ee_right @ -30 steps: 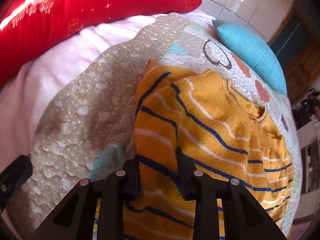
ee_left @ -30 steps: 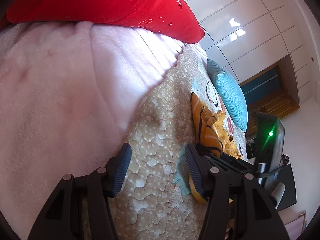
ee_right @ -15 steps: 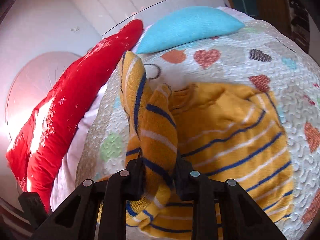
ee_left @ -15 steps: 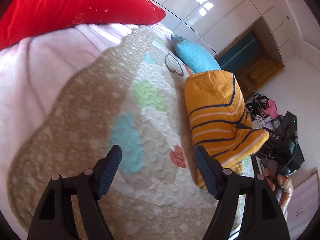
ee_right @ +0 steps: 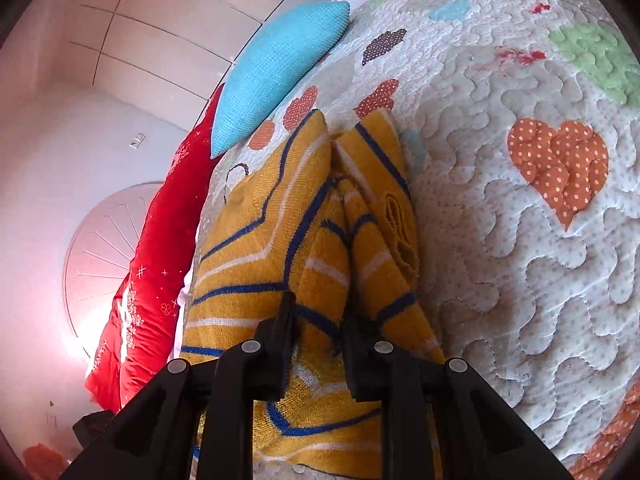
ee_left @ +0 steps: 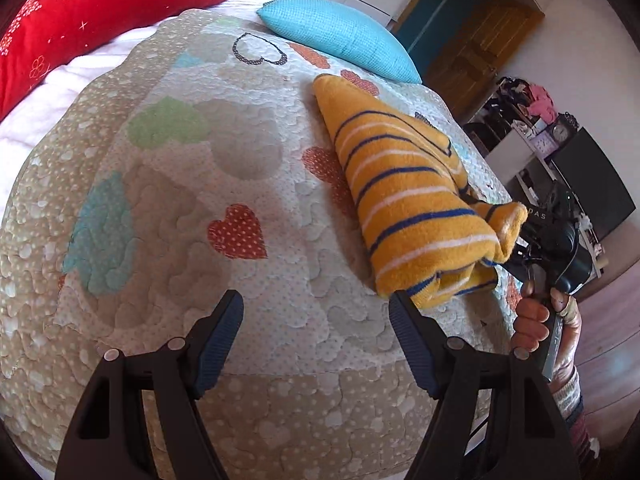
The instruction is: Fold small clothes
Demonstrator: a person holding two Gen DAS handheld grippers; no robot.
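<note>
We record the yellow striped sweater (ee_left: 404, 196) lying doubled over on the heart-patterned quilt (ee_left: 224, 184), just below the blue pillow (ee_left: 340, 36). One end of it is bunched between the fingers of the right gripper (ee_right: 318, 320), whose jaws are closing on the knit fabric; the pads press it from both sides. From the left wrist view, that gripper sits at the sweater's edge farthest from the pillow, with the person's hand (ee_left: 536, 320) on its handle. The left gripper (ee_left: 316, 340) hovers over bare quilt beside the sweater, jaws spread wide and nothing between them; its right finger (ee_left: 412, 336) shows just beside the sweater's near corner. A red pillow (ee_left: 100, 12) lies beyond the blue pillow.
</note>
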